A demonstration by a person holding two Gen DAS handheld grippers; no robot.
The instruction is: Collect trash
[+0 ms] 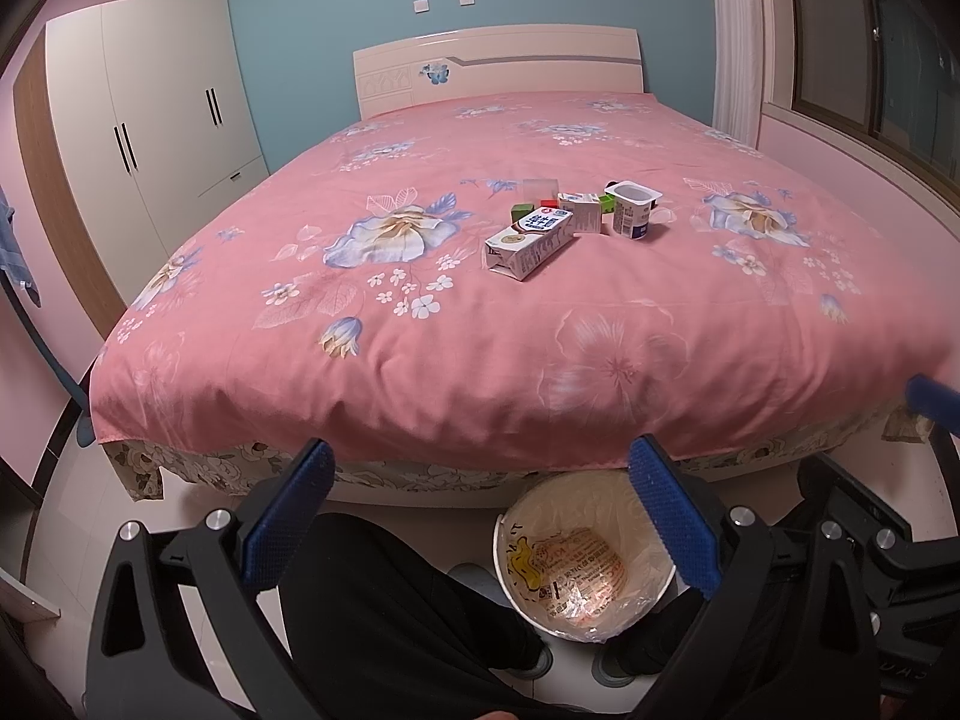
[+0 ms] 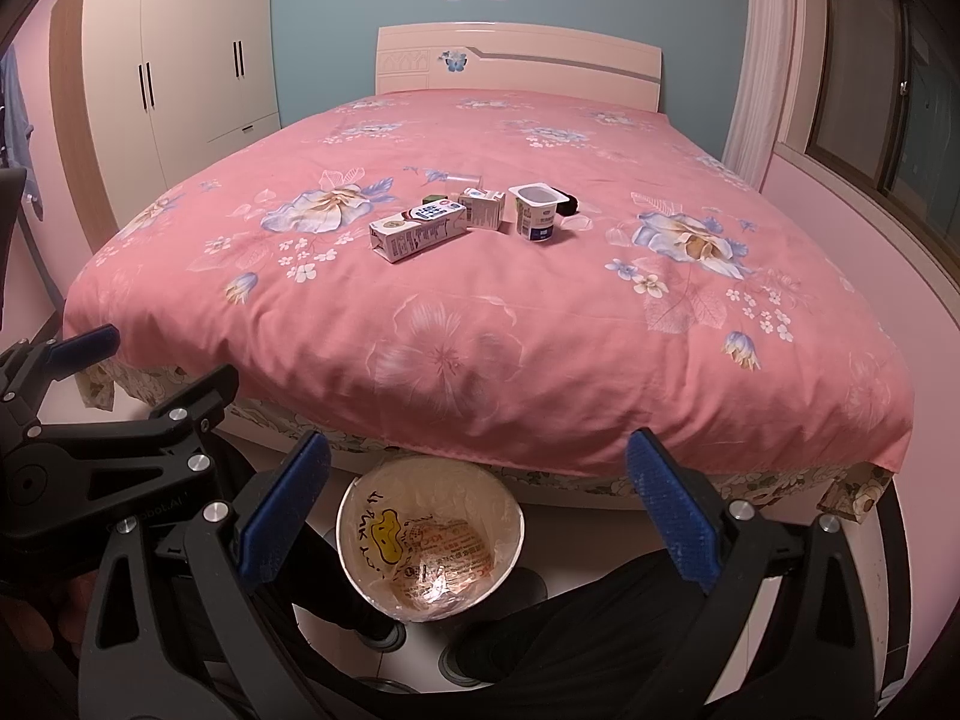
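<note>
At the foot of the bed, both grippers empty, trash well ahead on the pink cover.

Left wrist view: my left gripper (image 1: pixel 480 516) hangs with jaws wide apart, holding nothing, above the lined bin (image 1: pixel 585 558) on the floor. Milk carton (image 1: pixel 528 243) lies flat, ahead and slightly right, long axis slanting away to the right; yogurt cup (image 1: pixel 633 210) stands upright beyond it.
Right wrist view: my right gripper (image 2: pixel 477 513) is also spread open and empty. Carton (image 2: pixel 418 233) sits ahead and left of centre, cup (image 2: pixel 538 211) slightly right. Neither arm looks clearly nearer.
</note>
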